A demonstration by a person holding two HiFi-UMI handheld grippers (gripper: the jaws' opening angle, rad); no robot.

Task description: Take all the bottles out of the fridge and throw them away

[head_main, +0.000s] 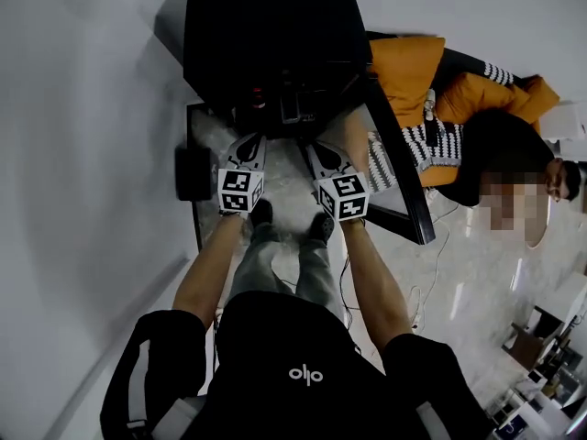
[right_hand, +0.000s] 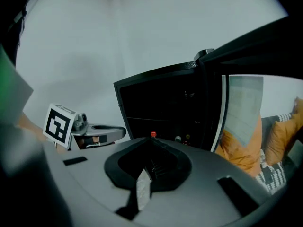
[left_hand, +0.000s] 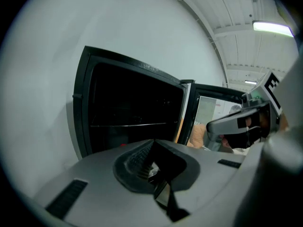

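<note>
A small black fridge [head_main: 266, 26] stands against the white wall with its door [head_main: 399, 172] swung open to the right. Its dark inside [right_hand: 161, 103] holds a few bottles low down; a red cap [right_hand: 153, 134] and two paler caps [right_hand: 178, 138] show in the right gripper view. In the left gripper view the fridge [left_hand: 132, 108] looks dark, with only a shelf line visible. My left gripper [head_main: 248, 143] and right gripper [head_main: 318, 149] hover side by side just in front of the opening. Both are shut with nothing between the jaws.
A person in dark clothes sits at the right on orange cushions [head_main: 408, 67], close behind the open door. A black box [head_main: 193, 172] sits on the floor left of the fridge. White wall runs along the left; pale glossy floor [head_main: 468, 282] lies to the right.
</note>
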